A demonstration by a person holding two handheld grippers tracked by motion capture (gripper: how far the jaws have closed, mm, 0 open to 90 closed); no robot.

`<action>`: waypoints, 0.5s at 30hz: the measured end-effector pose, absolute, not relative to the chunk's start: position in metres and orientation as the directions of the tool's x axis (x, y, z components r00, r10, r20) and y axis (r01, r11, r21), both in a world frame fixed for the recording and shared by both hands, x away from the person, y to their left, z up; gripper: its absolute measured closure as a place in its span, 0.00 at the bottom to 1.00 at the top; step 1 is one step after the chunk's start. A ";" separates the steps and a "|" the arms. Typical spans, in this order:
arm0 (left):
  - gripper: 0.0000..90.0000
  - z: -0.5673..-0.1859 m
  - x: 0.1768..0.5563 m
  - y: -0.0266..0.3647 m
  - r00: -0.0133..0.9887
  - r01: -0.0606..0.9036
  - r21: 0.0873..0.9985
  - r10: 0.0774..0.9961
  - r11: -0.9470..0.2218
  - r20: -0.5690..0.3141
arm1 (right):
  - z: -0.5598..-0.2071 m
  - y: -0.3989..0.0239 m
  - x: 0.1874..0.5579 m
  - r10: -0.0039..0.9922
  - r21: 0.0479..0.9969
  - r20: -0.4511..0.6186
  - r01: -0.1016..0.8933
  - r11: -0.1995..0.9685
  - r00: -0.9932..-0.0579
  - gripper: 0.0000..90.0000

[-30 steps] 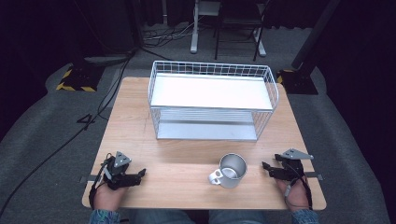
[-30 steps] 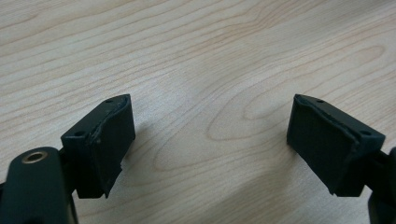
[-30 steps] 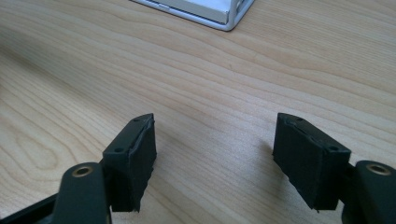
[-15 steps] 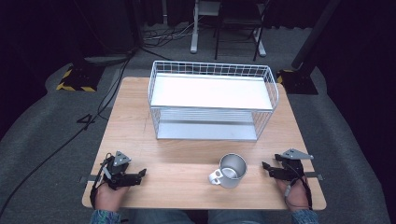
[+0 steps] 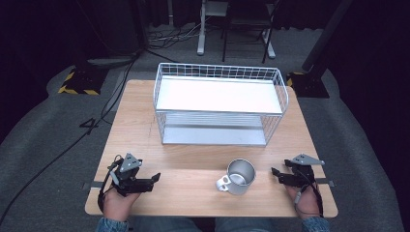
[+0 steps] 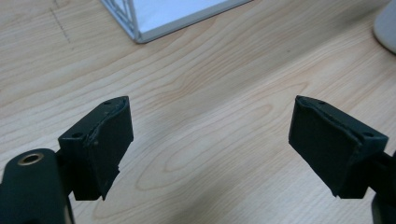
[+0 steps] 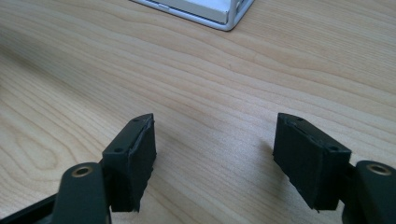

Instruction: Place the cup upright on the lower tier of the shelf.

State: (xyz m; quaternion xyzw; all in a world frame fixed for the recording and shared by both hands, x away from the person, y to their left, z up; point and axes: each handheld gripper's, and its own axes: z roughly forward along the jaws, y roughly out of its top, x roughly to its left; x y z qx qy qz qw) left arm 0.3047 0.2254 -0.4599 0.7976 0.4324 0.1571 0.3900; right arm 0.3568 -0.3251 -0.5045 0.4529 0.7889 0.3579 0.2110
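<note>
A steel mug [image 5: 238,176] stands upright on the wooden table [image 5: 193,159] near the front, its handle turned to the left. My left gripper [image 5: 153,177] rests at the front left, open, jaws pointing right toward the mug, with bare wood between them [image 6: 208,140]. The mug's edge [image 6: 387,28] shows at the far right of the left gripper view. My right gripper [image 5: 274,172] lies at the front right, open, a short gap from the mug, with only table between its jaws [image 7: 212,154].
A white wire two-tier rack [image 5: 220,104] with a white shelf fills the table's middle and back; its lower corner [image 6: 140,32] [image 7: 224,21] shows in both gripper views. Chair legs and cables lie on the dark floor behind.
</note>
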 end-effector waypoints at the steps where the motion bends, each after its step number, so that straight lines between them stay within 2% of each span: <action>1: 0.16 -0.460 0.305 0.225 0.577 0.567 0.758 0.812 -0.322 -0.087 | -0.504 -0.325 0.357 0.866 0.756 -0.009 0.563 0.334 -0.501 0.33; 15: 0.16 -0.440 0.295 0.210 0.632 0.523 0.798 0.764 -0.299 -0.128 | -0.505 -0.325 0.357 0.866 0.756 -0.009 0.564 0.333 -0.499 0.33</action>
